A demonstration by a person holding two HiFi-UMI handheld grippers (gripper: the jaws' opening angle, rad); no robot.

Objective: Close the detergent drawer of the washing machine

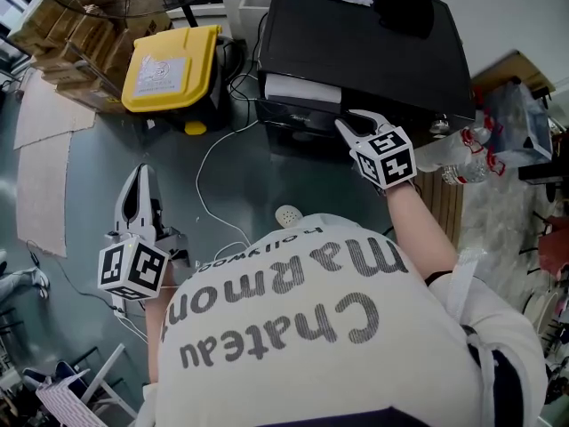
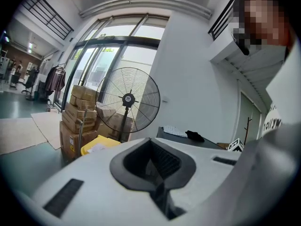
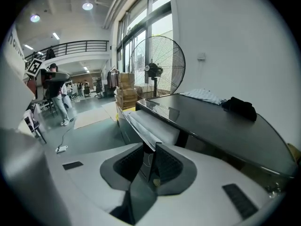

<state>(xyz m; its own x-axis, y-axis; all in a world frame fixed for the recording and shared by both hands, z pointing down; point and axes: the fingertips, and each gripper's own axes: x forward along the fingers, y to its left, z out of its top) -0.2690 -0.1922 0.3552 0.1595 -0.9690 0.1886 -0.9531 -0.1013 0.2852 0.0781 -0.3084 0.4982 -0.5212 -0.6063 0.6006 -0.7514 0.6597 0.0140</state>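
Observation:
The black washing machine (image 1: 364, 43) stands ahead of me with its detergent drawer (image 1: 302, 88) pulled out at the front. My right gripper (image 1: 354, 121) is at the drawer's right front corner. In the right gripper view the drawer (image 3: 150, 124) runs straight into the jaws, and my right gripper (image 3: 149, 157) is closed part way on the drawer's thin front panel. My left gripper (image 1: 140, 194) hangs low at the left over the floor, well away from the machine. In its own view my left gripper (image 2: 157, 185) is shut with nothing in it.
A yellow-lidded bin (image 1: 173, 65) and stacked cardboard boxes (image 1: 76, 38) stand left of the machine. A white cable (image 1: 209, 185) trails over the floor. A black cloth (image 1: 403, 5) lies on the machine's top. Plastic bottles (image 1: 462, 154) sit at its right. A large fan (image 2: 128, 100) stands behind.

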